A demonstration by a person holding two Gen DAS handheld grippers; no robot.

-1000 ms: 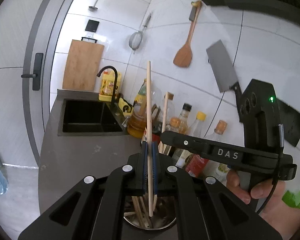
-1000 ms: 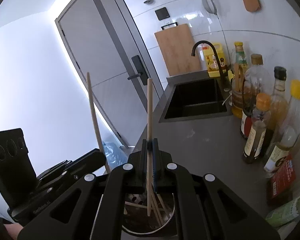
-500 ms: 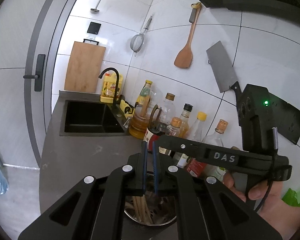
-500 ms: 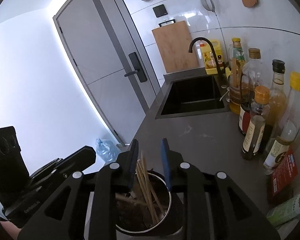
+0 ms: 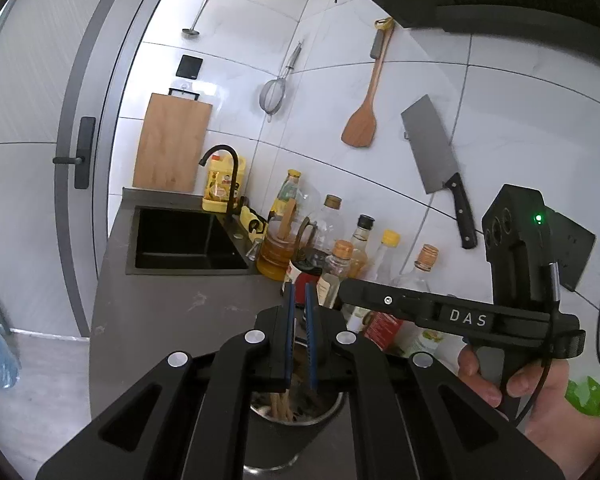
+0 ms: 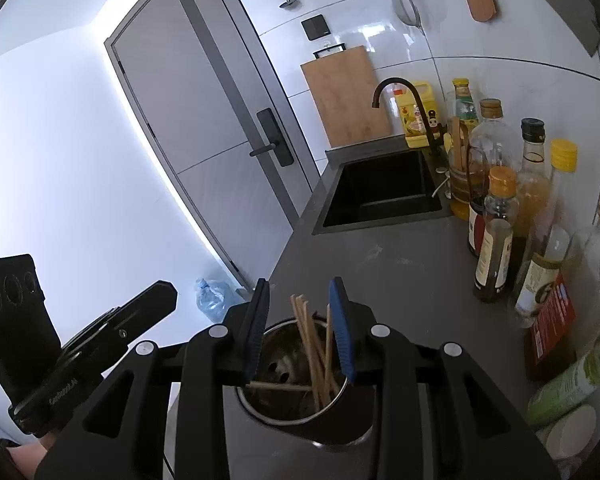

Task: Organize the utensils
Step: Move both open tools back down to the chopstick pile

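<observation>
A round metal holder (image 6: 280,364) stands on the grey counter just under both grippers, with several wooden chopsticks (image 6: 312,344) leaning inside it. My right gripper (image 6: 299,284) is open above the holder. The chopstick tips rise between its blue pads without touching them. My left gripper (image 5: 298,288) hangs over the same holder (image 5: 328,408) with its pads a thin slit apart and nothing between them. Chopsticks (image 5: 280,406) show below it in the cup. In the left wrist view the right gripper (image 5: 344,294) reaches in from the right, held by a hand (image 5: 540,392).
Oil and sauce bottles (image 6: 496,240) crowd the counter's right side along the tiled wall. A black sink (image 6: 380,192) with a black faucet (image 6: 400,88) lies further back. A cutting board (image 6: 346,96), a wooden spatula (image 5: 362,120), a strainer and a cleaver (image 5: 432,152) hang on the wall.
Each gripper held one upright chopstick a second ago. Both chopsticks now sit in the holder. The right jaws have spread, and both grippers have drawn back a little.
</observation>
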